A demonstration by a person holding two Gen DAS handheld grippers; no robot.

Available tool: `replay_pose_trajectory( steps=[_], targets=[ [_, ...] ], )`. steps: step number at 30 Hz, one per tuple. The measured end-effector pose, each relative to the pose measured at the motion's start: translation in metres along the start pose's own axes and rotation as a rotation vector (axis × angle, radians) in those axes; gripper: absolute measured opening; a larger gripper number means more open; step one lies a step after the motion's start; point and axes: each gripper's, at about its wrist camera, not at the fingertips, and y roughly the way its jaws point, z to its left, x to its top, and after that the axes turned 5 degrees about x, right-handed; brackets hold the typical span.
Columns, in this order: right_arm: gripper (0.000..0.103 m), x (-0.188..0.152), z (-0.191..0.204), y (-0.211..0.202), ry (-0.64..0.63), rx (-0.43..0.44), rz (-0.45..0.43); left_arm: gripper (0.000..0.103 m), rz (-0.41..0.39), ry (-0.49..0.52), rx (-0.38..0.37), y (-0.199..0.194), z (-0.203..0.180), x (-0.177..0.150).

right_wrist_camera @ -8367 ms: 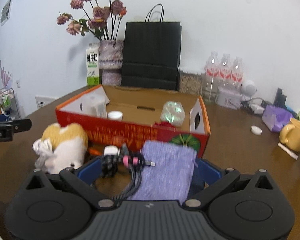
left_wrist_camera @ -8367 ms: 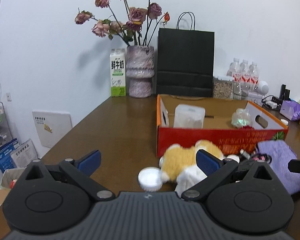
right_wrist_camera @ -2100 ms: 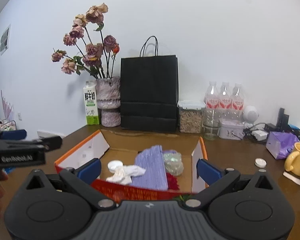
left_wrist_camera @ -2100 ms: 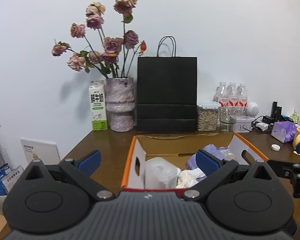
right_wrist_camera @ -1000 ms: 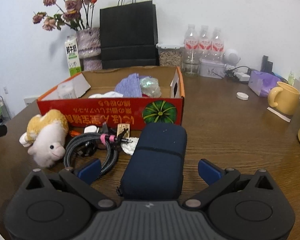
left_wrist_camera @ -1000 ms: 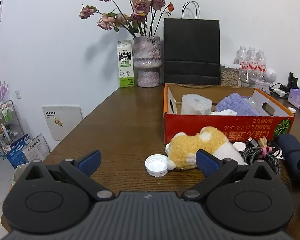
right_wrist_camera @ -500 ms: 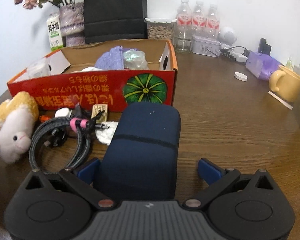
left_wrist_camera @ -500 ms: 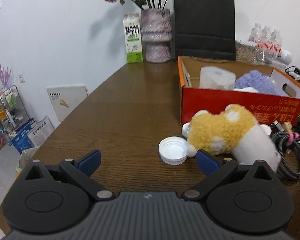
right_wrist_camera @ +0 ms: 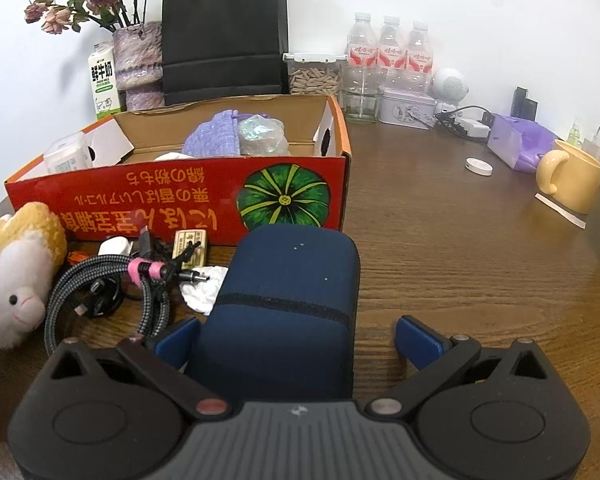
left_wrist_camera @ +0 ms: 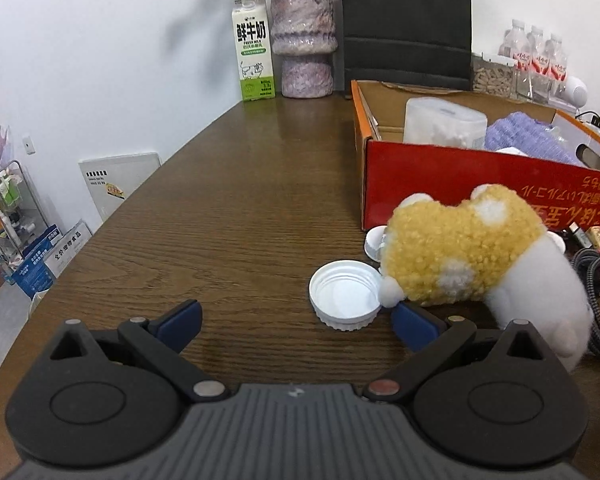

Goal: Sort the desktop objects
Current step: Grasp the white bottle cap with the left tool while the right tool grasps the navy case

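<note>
Lying in the lower middle of the right wrist view, the navy zip case [right_wrist_camera: 288, 304] sits on the wooden table [right_wrist_camera: 459, 248] between the spread blue fingers of the right gripper [right_wrist_camera: 298, 340], the left finger just beside its edge and the right one apart from it. Left of the case lie a braided cable coil [right_wrist_camera: 100, 280] with a pink tie, a crumpled white tissue [right_wrist_camera: 204, 286] and a yellow-and-white plush toy [right_wrist_camera: 20, 268]. Behind them stands the red cardboard box [right_wrist_camera: 180, 196], printed upside down with yellow characters and a green pumpkin; inside are a purple knit pouch [right_wrist_camera: 216, 136] and a clear plastic bag. In the left wrist view, the left gripper [left_wrist_camera: 296, 322] hangs low over the table with its fingers wide, holding nothing, and a white jar lid [left_wrist_camera: 345, 294] lies just ahead, touching the plush toy. At upper centre a milk carton [left_wrist_camera: 254, 66] reads "FRESH MILK" beside a mauve vase [left_wrist_camera: 303, 42] and a black paper bag [left_wrist_camera: 405, 20], against a white wall.
</note>
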Motion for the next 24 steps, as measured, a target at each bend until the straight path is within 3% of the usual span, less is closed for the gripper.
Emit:
replay_pose_trajectory(
  steps=[8, 13, 19, 20, 24],
  targets=[
    [0.103, 0.003, 0.001, 0.003, -0.001, 0.002, 0.0, 0.103, 0.01, -0.046, -0.071, 0.012, 0.009, 0.005],
    [0.103, 0.002, 0.001, 0.002, 0.0, 0.002, 0.0, 0.094, -0.003, -0.027, -0.082, 0.01, 0.006, 0.005],
    [0.103, 0.006, 0.002, 0.004, 0.01, -0.007, 0.009, 0.075, 0.006, -0.002, -0.108, 0.008, 0.0, 0.011],
    [0.101, 0.006, 0.002, 0.003, 0.016, -0.006, 0.012, 0.073, 0.008, 0.002, -0.106, 0.008, -0.002, 0.012],
    [0.076, 0.009, 0.005, -0.002, 0.003, 0.005, 0.017, 0.053, 0.006, 0.013, -0.135, 0.005, -0.006, 0.012]
  ],
)
